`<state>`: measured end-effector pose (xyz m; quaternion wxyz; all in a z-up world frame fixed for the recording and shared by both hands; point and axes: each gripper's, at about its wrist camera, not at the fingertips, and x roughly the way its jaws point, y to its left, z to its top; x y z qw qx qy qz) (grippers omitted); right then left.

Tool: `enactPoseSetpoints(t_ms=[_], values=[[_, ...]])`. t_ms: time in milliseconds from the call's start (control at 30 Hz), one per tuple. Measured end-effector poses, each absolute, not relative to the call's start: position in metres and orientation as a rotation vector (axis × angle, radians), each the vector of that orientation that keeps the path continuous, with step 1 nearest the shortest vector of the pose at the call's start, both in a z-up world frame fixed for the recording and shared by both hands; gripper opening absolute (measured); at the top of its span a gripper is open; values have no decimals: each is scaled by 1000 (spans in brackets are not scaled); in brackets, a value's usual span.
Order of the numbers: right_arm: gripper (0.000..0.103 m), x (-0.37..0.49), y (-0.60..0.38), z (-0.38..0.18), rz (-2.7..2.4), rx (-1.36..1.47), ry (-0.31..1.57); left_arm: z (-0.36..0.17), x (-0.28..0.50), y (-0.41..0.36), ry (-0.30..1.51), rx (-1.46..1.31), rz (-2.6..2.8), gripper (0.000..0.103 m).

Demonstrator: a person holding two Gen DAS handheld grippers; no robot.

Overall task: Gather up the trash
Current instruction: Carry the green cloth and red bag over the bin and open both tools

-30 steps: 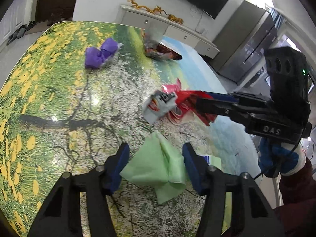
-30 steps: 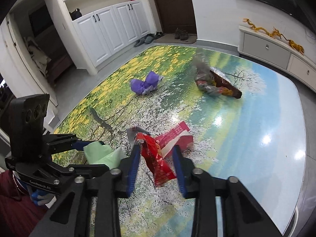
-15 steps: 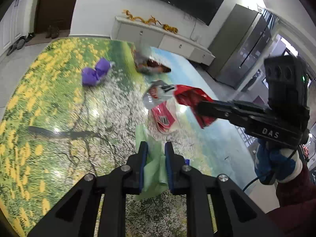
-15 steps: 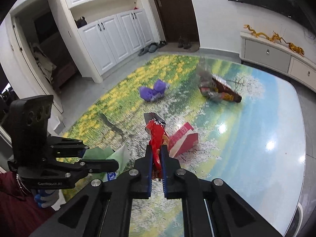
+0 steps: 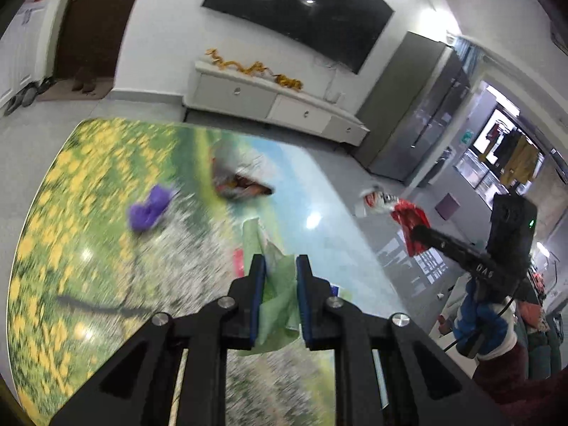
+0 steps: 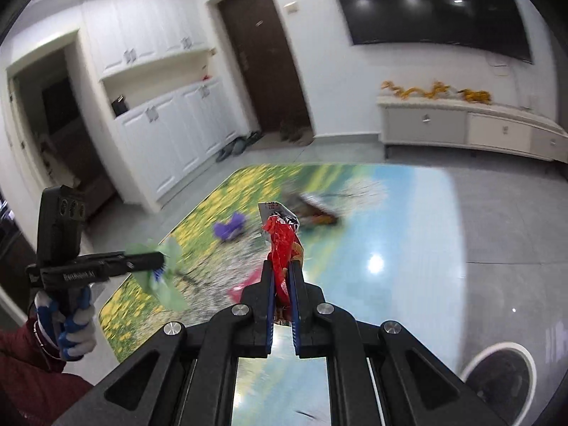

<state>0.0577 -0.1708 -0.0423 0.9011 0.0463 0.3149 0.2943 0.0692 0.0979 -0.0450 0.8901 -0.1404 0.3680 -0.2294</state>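
My left gripper (image 5: pixel 278 266) is shut on a crumpled green paper (image 5: pixel 273 284) and holds it up above the table (image 5: pixel 53 248). My right gripper (image 6: pixel 281 271) is shut on a red snack wrapper (image 6: pixel 282 245) and holds it in the air; the wrapper also shows in the left wrist view (image 5: pixel 408 216), off the table's right side. A purple crumpled piece (image 5: pixel 149 211), a brown and silver snack bag (image 5: pixel 241 186) and a red packet (image 6: pixel 245 285) lie on the table.
The table has a flower-field print and a glossy top. A round dark bin (image 6: pixel 500 372) stands on the floor at the lower right. A white low cabinet (image 5: pixel 269 101) and a wall TV stand beyond the table.
Both grippers have risen well above the table with their pieces. The right gripper has carried the red wrapper out past the table's right edge. The red packet stayed on the table.
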Motion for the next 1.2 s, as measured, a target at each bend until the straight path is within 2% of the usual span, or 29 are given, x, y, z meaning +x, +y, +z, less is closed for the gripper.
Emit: enactPoseSetpoints(t_ms=[200,533,767,1000,1033,1100,1133,1167,1200], values=[[8,47,-244,-47,432,182,634,-23,101,27,765,-196,-594,16],[8,39,-370,-92,57,352,724,-37,153,-147,878,-14,-807,16],[8,40,-438,-146,-103,479,808,-71,175,-274,973,116,-897,19],[10,47,-472,-185,-176,542,866,-120,198,-341,1071,122,-915,21],[10,48,-476,-189,-189,550,870,-127,200,-347,1085,115,-916,24],[10,52,-482,-197,-213,561,882,-138,204,-355,1110,105,-927,35],[12,52,-487,-201,-227,563,890,-142,206,-359,1116,101,-932,48],[23,52,-489,-203,-241,566,895,-145,207,-363,1120,96,-933,58],[36,51,-491,-205,-252,570,896,-146,207,-365,1120,93,-934,60]])
